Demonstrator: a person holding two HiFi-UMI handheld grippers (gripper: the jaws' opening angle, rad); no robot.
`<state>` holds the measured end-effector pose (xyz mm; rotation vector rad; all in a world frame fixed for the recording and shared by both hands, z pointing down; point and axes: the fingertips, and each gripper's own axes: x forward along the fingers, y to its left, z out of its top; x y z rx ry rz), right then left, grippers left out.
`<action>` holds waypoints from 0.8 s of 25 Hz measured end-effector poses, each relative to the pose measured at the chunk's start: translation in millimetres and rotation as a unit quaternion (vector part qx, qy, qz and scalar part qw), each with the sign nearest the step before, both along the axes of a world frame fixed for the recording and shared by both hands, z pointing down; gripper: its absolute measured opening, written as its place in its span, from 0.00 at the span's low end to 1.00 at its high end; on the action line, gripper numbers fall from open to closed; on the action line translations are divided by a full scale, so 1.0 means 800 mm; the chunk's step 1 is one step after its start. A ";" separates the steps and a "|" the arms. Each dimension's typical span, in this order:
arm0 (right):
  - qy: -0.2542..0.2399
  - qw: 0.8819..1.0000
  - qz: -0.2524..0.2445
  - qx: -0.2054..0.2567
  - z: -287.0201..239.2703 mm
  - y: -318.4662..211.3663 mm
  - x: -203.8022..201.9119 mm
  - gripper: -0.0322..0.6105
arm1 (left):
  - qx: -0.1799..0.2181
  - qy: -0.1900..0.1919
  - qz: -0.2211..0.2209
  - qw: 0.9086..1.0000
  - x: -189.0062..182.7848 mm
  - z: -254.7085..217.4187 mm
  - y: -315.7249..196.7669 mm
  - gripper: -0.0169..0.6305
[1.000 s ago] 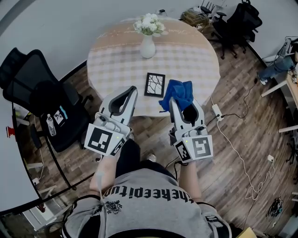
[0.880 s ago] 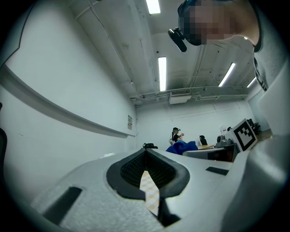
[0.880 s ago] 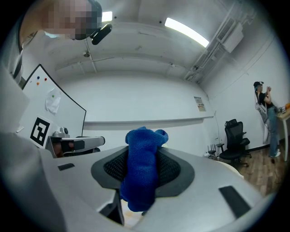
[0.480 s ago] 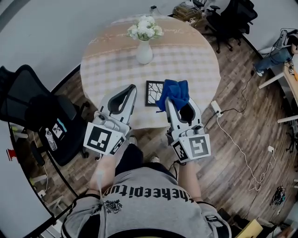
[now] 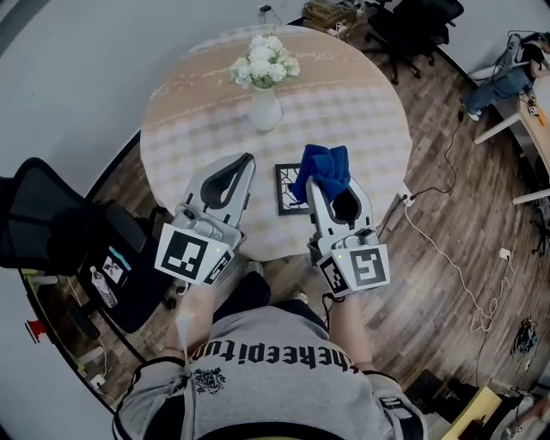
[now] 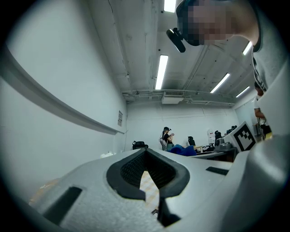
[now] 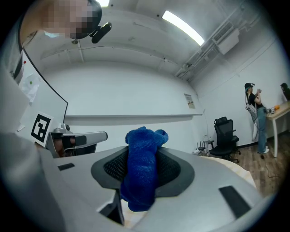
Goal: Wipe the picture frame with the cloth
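A small black picture frame (image 5: 287, 191) with a branch pattern lies flat near the front edge of the round table (image 5: 352, 112). My right gripper (image 5: 316, 182) is shut on a bunched blue cloth (image 5: 323, 169), which hangs over the frame's right side and hides it. In the right gripper view the cloth (image 7: 142, 172) sticks up between the jaws of the right gripper (image 7: 144, 144). My left gripper (image 5: 246, 163) hovers just left of the frame, shut with nothing in it; in its own view the left gripper (image 6: 146, 151) has its tips together.
A white vase of white flowers (image 5: 264, 101) stands at the table's middle, behind the frame. A black office chair (image 5: 64, 232) is on the left floor. A power strip with a white cable (image 5: 447, 258) lies on the right. More chairs (image 5: 404, 21) stand at the far right.
Both grippers have come forward over the table's front edge. The cloth in the right gripper now overlaps the frame's right side; before, it was beside the frame.
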<state>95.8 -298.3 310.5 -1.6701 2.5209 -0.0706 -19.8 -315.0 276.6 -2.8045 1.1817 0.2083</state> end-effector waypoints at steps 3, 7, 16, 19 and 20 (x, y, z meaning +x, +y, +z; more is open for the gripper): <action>0.002 1.000 0.014 -0.010 0.011 -0.017 -0.006 0.29 | -0.005 -0.001 0.014 1.000 -0.007 0.006 -0.020 0.05; 0.005 0.999 0.032 -0.030 0.032 -0.037 -0.011 0.29 | -0.013 -0.003 0.032 0.999 -0.012 0.018 -0.044 0.05; 0.005 0.994 0.055 -0.094 0.097 -0.069 -0.015 0.29 | -0.043 -0.002 0.054 0.998 -0.016 0.053 -0.081 0.05; 0.007 0.991 0.057 -0.121 0.124 -0.075 -0.015 0.29 | -0.055 -0.002 0.058 0.997 -0.016 0.067 -0.089 0.05; 0.009 0.990 0.057 -0.130 0.134 -0.076 -0.015 0.29 | -0.058 -0.003 0.059 0.997 -0.016 0.071 -0.091 0.05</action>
